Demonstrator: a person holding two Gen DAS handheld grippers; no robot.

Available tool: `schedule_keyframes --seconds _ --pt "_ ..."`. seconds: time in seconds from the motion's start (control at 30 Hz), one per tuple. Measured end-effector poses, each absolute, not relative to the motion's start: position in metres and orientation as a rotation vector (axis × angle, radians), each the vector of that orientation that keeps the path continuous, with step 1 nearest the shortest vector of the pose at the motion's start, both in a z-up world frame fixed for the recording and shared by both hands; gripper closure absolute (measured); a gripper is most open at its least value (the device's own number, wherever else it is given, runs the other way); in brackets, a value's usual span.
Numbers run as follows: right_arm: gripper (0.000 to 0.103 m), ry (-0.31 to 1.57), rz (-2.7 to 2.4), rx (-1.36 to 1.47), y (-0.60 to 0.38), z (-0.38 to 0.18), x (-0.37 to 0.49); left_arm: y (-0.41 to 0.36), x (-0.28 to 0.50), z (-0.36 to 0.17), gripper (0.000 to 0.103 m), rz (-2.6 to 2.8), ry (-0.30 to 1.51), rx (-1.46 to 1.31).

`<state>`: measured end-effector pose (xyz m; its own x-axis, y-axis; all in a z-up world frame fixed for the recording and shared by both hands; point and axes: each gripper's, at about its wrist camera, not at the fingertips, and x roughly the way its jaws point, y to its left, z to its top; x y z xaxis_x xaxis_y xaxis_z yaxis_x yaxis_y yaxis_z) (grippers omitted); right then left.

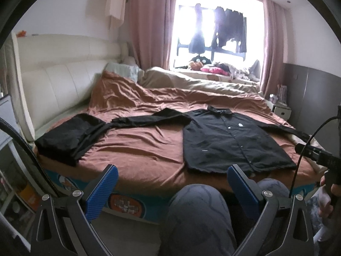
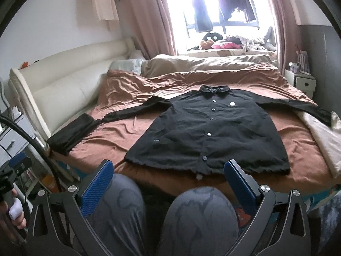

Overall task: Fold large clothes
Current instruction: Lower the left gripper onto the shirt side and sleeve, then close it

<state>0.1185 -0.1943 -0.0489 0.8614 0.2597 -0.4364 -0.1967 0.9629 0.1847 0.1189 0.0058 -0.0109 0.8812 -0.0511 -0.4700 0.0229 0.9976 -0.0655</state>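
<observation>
Left wrist view, item list. Shirt (image 1: 232, 140): black, long-sleeved, buttoned, lies front-up and flat on the bed (image 1: 136, 147), collar toward the window, hem toward the near edge. Both sleeves are spread outward; no fold is visible in it. Folded garment (image 1: 68, 136): black, a compact stack near the headboard side of the bed, its edge touching or just beside the tip of the shirt's sleeve (which of the two cannot be told). Left gripper (image 1: 172, 183): jaws wide apart, empty, held back from the bed edge above the person's knees (image 1: 198, 213), well apart from the shirt. Right gripper (image 1: 315, 155): seen here only from the side at the frame edge, beside the far sleeve.

Right wrist view. Right gripper (image 2: 168, 177): jaws spread, nothing between them, hem of the shirt (image 2: 211, 132) just beyond the fingertips but not touched. Same folded garment (image 2: 72, 132) at the left. A pale cloth (image 2: 321, 140) lies along the right edge of the bed under the far cuff.

Progress, as a judgement: one piece appears done and set aside; the shirt is laid out and smoothed, ready, but its folding is not yet begun. Remaining: bring sleeves in across the body, fold sides, then fold hem toward collar, and place it by the stack. Other clothes awaiting folding are not evident on the bed.
</observation>
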Motion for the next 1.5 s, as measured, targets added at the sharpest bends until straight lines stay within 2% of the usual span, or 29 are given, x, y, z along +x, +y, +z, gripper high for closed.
schedule_keyframes --seconds 0.77,1.27,1.37,1.47,1.5 --pt "0.000 0.568 0.278 0.149 -0.170 -0.031 0.310 0.039 0.294 -0.045 0.000 0.028 0.648 -0.117" --pt "0.000 0.568 0.277 0.219 -0.139 -0.034 0.451 0.091 0.418 -0.061 0.001 0.068 0.685 -0.197" --pt "0.000 0.577 0.271 0.235 -0.132 -0.039 0.479 0.104 0.443 -0.064 0.004 0.064 0.689 -0.228" --pt "0.011 0.602 0.261 0.256 -0.127 -0.045 0.508 0.122 0.471 -0.068 0.007 0.076 0.697 -0.271" --pt "0.011 0.612 0.264 0.266 -0.125 -0.046 0.518 0.127 0.481 -0.070 0.007 0.079 0.701 -0.281"
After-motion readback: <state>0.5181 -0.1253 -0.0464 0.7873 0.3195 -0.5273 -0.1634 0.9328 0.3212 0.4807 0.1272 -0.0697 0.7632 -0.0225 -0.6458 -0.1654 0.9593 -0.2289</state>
